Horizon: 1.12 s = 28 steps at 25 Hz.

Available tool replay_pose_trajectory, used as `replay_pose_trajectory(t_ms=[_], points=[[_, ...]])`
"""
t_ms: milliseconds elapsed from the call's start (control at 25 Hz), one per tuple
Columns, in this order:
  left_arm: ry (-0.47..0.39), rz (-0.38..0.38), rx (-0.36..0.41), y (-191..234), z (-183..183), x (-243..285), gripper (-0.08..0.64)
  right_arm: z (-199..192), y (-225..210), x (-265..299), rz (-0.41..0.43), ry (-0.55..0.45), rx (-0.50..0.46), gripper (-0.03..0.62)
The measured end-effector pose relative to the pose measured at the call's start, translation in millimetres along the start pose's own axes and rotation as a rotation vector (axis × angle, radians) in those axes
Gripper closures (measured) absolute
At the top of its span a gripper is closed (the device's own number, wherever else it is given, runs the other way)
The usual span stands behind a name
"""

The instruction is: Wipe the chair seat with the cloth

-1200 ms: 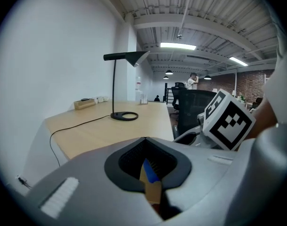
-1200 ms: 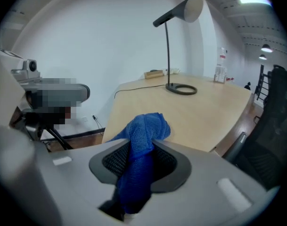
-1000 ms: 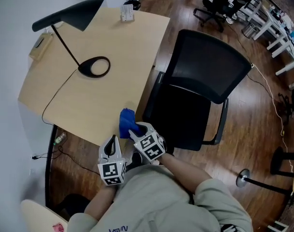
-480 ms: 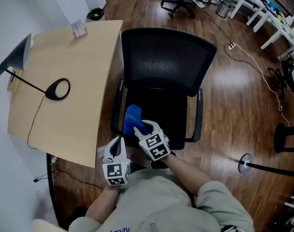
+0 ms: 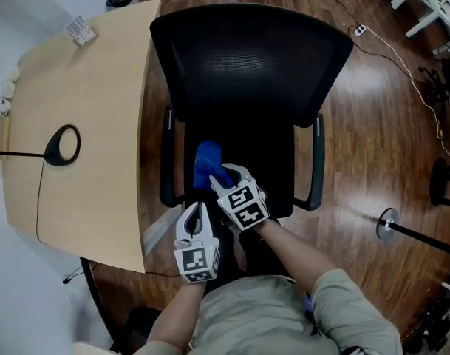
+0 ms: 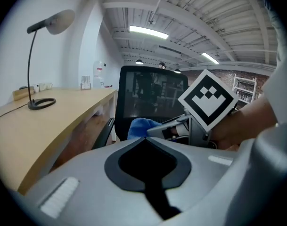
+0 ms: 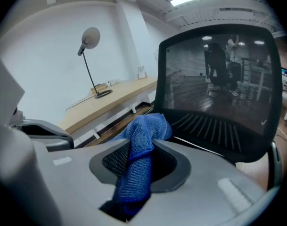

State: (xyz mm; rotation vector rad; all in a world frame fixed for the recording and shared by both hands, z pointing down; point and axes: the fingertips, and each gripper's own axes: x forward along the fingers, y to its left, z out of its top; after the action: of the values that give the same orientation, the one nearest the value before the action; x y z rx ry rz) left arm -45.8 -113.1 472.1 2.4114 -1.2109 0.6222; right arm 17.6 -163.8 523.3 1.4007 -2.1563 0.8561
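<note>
A black mesh office chair faces me, and its seat [image 5: 263, 161] lies just beyond my hands. My right gripper [image 5: 223, 177] is shut on a blue cloth [image 5: 207, 164]. The cloth bunches out past the fingertips over the left front part of the seat. In the right gripper view the cloth [image 7: 142, 140] runs through the jaws, with the chair's backrest [image 7: 223, 79] behind it. My left gripper [image 5: 197, 208] hangs lower left of the right one, near the seat's front edge. Its jaws are together and hold nothing. The left gripper view shows the right gripper [image 6: 178, 125] and the cloth [image 6: 139, 126] ahead.
A light wooden desk [image 5: 91, 124] stands directly left of the chair, with a lamp base [image 5: 62, 145] and its cord on it. The chair has armrests on both sides [image 5: 168, 154] [image 5: 318, 161]. Wooden floor, cables and a stand base [image 5: 391, 224] lie to the right.
Both grippers have swung from the desk's corner to over the chair seat, the right one carrying the blue cloth. The chair now sits centred in the view.
</note>
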Motion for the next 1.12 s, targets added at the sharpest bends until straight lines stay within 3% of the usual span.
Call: replay_pose_trajectory(t_ms=[280,520,800,1120], points=[[0.009,-0.013,0.029,31,-36,69,0.555,-11,-36,78,-0.009,0.006,0.041,0.488],[0.077,0.023,-0.02,65,-91,94,0.556,-34,-41,154,0.034,0.052,0.036,0.491],[0.078,0.017,-0.06,80,-114,116,0.555,-52,-56,233,0.031,0.111,0.019,0.491],[0.103,-0.001,-0.055,85,-134,138,0.555,-70,-85,277,-0.015,0.198,-0.016,0.491]])
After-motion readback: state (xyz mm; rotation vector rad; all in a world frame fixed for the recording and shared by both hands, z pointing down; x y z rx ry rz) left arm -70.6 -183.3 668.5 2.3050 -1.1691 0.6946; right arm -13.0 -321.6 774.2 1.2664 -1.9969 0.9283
